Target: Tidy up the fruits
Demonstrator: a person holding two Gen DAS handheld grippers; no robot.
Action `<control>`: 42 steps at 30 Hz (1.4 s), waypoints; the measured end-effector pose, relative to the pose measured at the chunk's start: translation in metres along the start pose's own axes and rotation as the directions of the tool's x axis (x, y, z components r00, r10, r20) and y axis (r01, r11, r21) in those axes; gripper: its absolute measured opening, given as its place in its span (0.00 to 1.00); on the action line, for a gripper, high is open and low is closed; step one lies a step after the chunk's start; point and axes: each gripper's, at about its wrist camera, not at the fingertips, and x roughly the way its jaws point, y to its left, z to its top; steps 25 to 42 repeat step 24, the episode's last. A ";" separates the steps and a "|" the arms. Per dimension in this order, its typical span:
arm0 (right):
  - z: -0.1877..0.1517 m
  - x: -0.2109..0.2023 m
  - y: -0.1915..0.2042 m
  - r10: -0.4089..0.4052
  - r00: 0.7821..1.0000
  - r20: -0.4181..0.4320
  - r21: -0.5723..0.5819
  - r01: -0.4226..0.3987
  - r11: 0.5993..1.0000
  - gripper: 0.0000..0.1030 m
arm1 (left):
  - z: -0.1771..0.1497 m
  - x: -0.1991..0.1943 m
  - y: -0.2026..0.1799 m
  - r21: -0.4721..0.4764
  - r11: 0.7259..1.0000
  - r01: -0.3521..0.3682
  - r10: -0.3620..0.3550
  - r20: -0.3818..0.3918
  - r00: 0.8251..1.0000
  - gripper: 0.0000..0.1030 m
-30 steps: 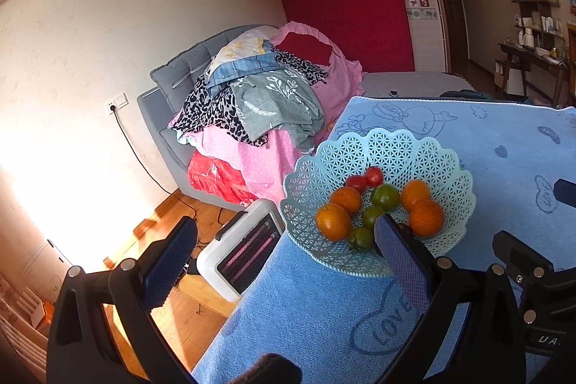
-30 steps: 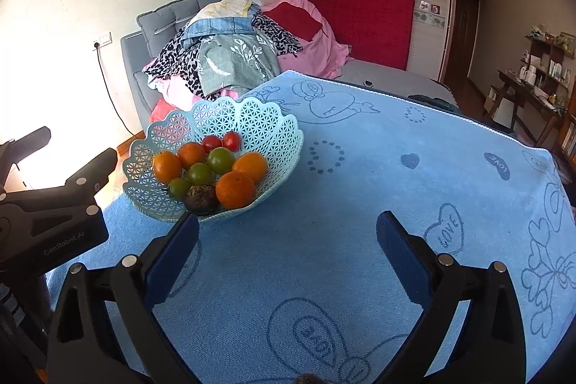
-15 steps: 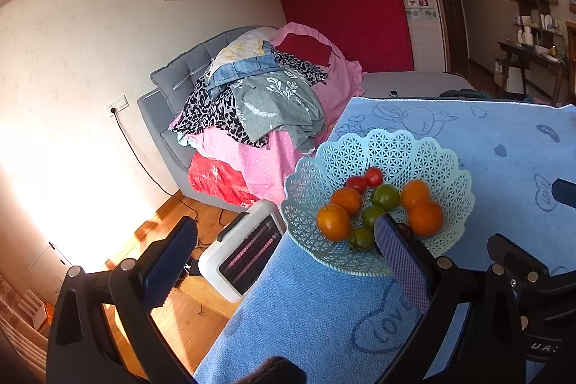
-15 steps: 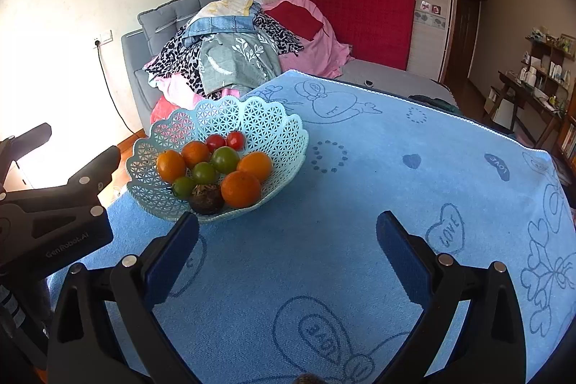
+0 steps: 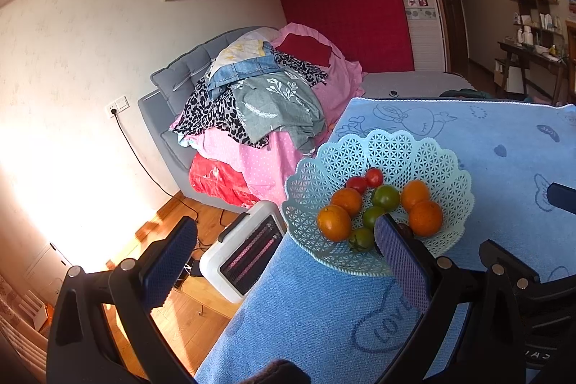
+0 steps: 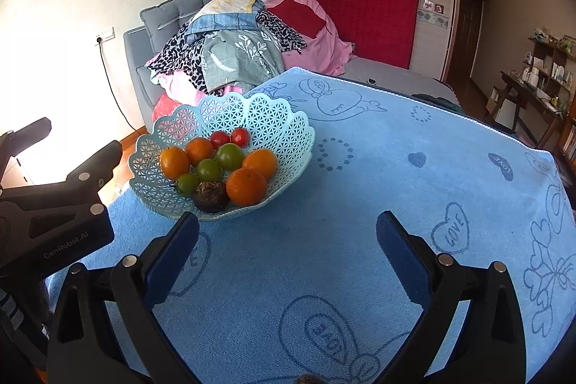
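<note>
The fruit basket (image 6: 288,125) sits near the surface's (image 6: 360,204) left edge, bare cloth stretching right, with both left hand-held gripper (image 5: 284,251) and right hand-held gripper (image 6: 288,247) released.

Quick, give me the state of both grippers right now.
Left gripper: open, holding nothing, near the fruit basket.
Right gripper: open, holding nothing, above the blue cloth.

Dark fruit (image 5: 406,230) (basket's front) — half-hidden behind finger (image 5: 401,261)
</note>
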 end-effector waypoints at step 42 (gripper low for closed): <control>-0.022 0.002 -0.042 -0.064 0.996 -0.063 0.038 0.067 0.997 0.97 | -0.008 -0.004 -0.026 0.056 0.996 0.068 -0.067 -0.018 0.998 0.95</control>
